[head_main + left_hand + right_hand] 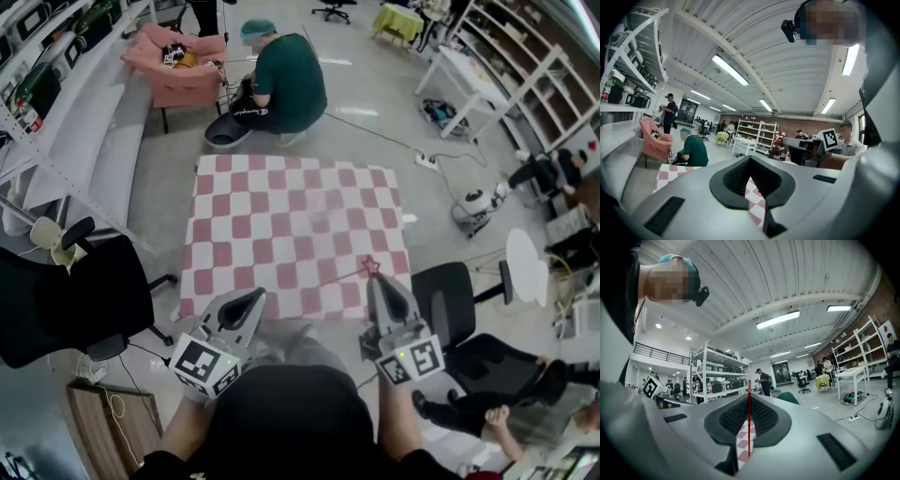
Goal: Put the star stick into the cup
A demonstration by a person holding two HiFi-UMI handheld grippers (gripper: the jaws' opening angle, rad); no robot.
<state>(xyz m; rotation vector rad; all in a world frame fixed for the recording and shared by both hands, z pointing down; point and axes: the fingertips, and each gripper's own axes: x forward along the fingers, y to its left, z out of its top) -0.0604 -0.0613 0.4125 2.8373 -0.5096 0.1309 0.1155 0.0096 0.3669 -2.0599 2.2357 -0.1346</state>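
The star stick is a thin red rod with a red star [372, 266] at its tip. My right gripper [379, 283] is shut on it over the near right edge of the red-and-white checkered cloth [272, 216]. In the right gripper view the rod [749, 418] stands upright between the closed jaws. From the left gripper view the star [778, 136] shows above the right gripper. A faint clear shape [324, 206] near the cloth's middle may be the cup; it is hard to make out. My left gripper [249, 302] is shut and empty at the near left edge.
A person in green [281, 84] crouches just beyond the cloth's far edge. Black office chairs stand at the left [66, 300] and right [450, 300]. A pink armchair [178, 61] is at the far left, a power strip [427, 161] and cables at the far right.
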